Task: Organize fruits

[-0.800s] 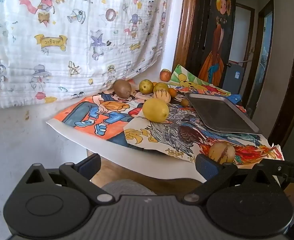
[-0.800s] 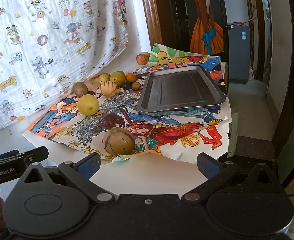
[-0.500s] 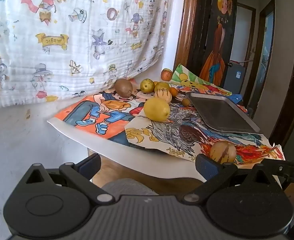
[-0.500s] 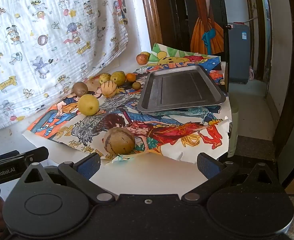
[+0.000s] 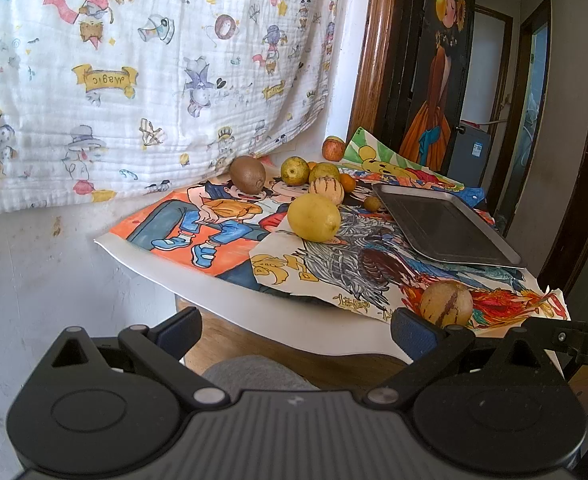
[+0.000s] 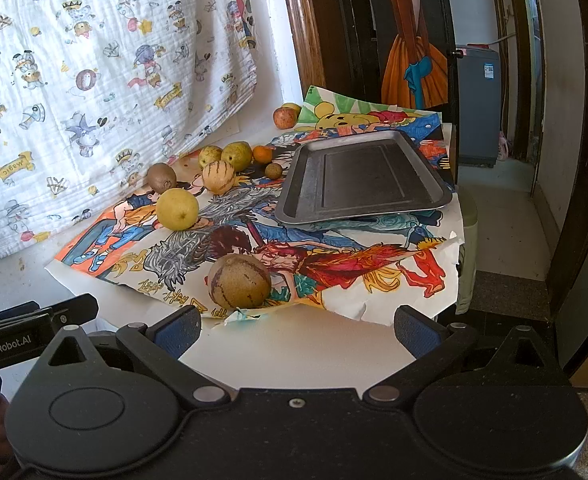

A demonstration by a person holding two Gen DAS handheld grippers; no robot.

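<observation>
two handheld grippers poised short of a small table, nothing yet lifted. left gripper [image 5: 294, 322] held with jaws wide apart and empty, low at the near left edge of the table, aimed across the drawings toward the fruit. right gripper [image 6: 294, 322] likewise spread open and empty, squared up to the near edge just behind the striped tan melon [image 6: 239, 281], closest fruit and probably the first pick.

fruit scattered loose over bright cartoon drawings [image 6: 333, 256], apparently laid as a table cover: a large yellow lemon [image 6: 177, 209] mid-left, a brown kiwi [image 6: 161, 177] just behind it, a second striped melon [image 6: 218, 176] beside two green pears [image 6: 236, 155], a small orange [image 6: 262, 154] and a small brown fruit [image 6: 273, 170] close to the tray, a red apple [image 6: 285, 117] well apart at the far corner.

dark metal tray [image 6: 363, 182] bare on the right side of the table, seemingly set there as the collecting place, near edge tilted up slightly on the rumpled paper. no fruit in it so far; sorting judged at its very start.

cartoon-print cloth [image 5: 134, 80] hung on the wall behind, open doorway [image 6: 489, 80] at right.
</observation>
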